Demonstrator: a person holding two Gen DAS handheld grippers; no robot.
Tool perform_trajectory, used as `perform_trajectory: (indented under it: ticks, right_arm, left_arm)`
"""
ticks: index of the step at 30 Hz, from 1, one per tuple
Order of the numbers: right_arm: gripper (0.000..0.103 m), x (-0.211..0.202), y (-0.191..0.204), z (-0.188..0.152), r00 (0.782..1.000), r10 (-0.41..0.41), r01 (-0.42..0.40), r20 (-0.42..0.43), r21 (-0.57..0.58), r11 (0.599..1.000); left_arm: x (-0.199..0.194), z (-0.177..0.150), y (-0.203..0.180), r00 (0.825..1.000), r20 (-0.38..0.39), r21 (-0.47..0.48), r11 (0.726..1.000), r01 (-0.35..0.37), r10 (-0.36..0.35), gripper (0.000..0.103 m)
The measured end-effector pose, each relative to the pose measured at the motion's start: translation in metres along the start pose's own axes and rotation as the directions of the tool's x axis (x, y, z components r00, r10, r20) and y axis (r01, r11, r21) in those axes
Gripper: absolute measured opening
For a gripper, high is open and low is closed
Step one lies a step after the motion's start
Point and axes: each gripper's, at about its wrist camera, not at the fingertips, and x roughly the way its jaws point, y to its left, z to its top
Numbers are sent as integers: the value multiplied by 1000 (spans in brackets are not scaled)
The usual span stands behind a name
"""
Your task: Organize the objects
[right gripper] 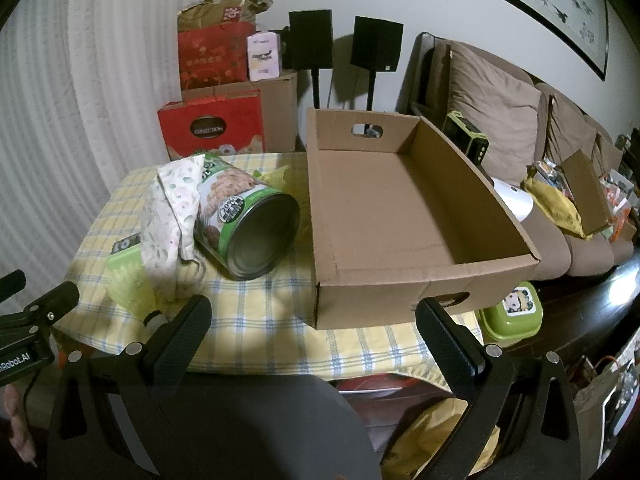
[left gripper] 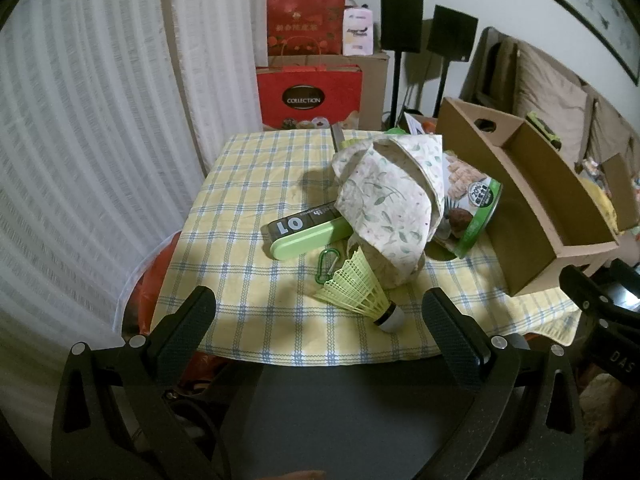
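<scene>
A pile lies on the checked tablecloth (left gripper: 248, 184): a floral cloth (left gripper: 392, 208) draped over a green-labelled tin can (left gripper: 472, 208) on its side, a green and black case (left gripper: 304, 230), a green carabiner (left gripper: 329, 266) and a yellow-green shuttlecock (left gripper: 360, 292). An empty cardboard box (right gripper: 400, 216) stands to the right of the pile. My left gripper (left gripper: 320, 304) is open, just short of the shuttlecock. My right gripper (right gripper: 314, 316) is open at the table's near edge, in front of the box's front wall. The can (right gripper: 248, 224) and cloth (right gripper: 172, 208) also show in the right wrist view.
Red gift bags (left gripper: 310, 96) and cardboard boxes are stacked behind the table, with two black speakers (left gripper: 402, 22) on stands. A brown sofa (right gripper: 520, 140) with cushions and clutter stands to the right. A green lidded tub (right gripper: 512, 316) sits below the box. White curtains hang at left.
</scene>
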Motion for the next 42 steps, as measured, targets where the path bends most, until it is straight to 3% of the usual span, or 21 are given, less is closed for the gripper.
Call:
perform_trajectory:
  ticks: [42]
  right_arm:
    - [103, 6, 4, 9, 1000, 8, -8, 1, -13, 1000]
  left_arm:
    - [8, 9, 4, 1000, 4, -7, 1000, -7, 7, 103]
